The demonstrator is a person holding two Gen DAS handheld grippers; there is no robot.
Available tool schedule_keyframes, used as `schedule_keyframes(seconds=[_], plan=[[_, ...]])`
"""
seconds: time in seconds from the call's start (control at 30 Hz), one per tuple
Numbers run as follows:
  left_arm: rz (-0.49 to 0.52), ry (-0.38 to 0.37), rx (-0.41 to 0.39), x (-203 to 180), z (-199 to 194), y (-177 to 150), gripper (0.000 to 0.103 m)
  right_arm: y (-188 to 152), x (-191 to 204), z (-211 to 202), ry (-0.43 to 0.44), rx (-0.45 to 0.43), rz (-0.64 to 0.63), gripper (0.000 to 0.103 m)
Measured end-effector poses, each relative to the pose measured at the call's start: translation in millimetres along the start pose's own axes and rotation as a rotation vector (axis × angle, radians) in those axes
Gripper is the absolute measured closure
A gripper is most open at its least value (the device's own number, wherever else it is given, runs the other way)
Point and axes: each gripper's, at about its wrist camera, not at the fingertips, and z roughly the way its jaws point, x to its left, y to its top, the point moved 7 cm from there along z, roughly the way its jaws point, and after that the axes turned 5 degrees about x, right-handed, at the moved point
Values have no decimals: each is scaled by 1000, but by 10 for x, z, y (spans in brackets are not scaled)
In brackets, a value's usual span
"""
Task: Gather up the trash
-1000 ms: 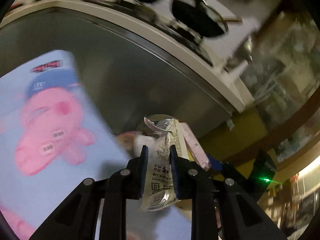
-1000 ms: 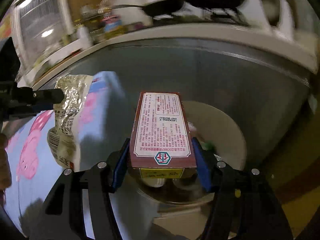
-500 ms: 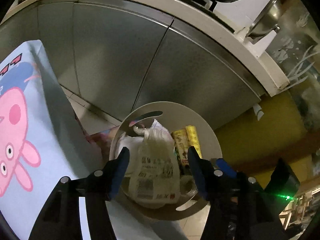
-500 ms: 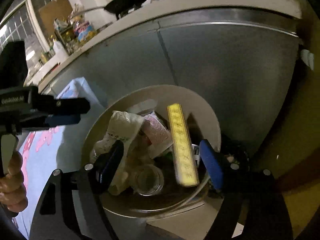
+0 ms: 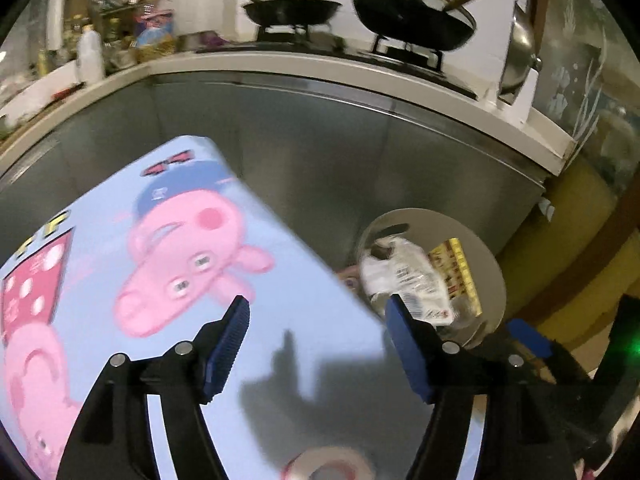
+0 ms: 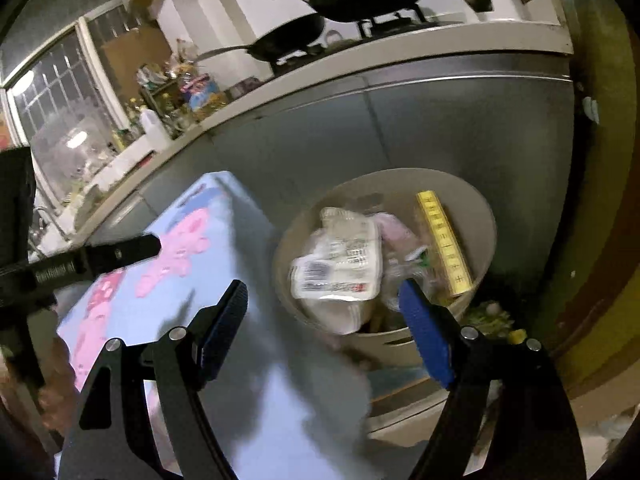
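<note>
Trash: the crumpled white wrapper (image 6: pixel 340 264) and yellow box (image 6: pixel 444 244) lie in the round bin (image 6: pixel 480 208), ahead of both empty tongs. The left tongs (image 5: pixel 316 344) are opening over the cartoon-print tabletop (image 5: pixel 120 240); the right tongs (image 6: pixel 324 320) stand spread. Below the left tongs sits a tape roll (image 5: pixel 328 464), probably light and stiff, best pinched across its rim.

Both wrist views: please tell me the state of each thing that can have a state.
Left gripper: jaws opening, nothing between them.
Right gripper: open, empty.
Trash bin: uncovered, holding trash.
White wrapper: lying inside the bin, on top.
Yellow box: inside the bin, leaning against its wall.
</note>
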Motion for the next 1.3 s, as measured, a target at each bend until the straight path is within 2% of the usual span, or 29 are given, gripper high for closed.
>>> schedule_keyframes(seconds=[0.17,0.4,0.67,0.97,1.3], plan=[[-46,53,-47,379,-362,-212,25,-70,404,-85,50,-1,-7,25],[-83,95,-94,685,-727,-432,16,-163,760,-259,79,-16,57,13],[-146,125,-139,1004,-1095,-669,4,-280,1134,-479,68,-30,38,6],[-143,209,-183,1183,-1380,-783,4,-355,1309,-763,5,-67,51,6],[-151,180,-185,1324,-1403,-862,4,-407,1621,-767,-55,-51,-6,6]])
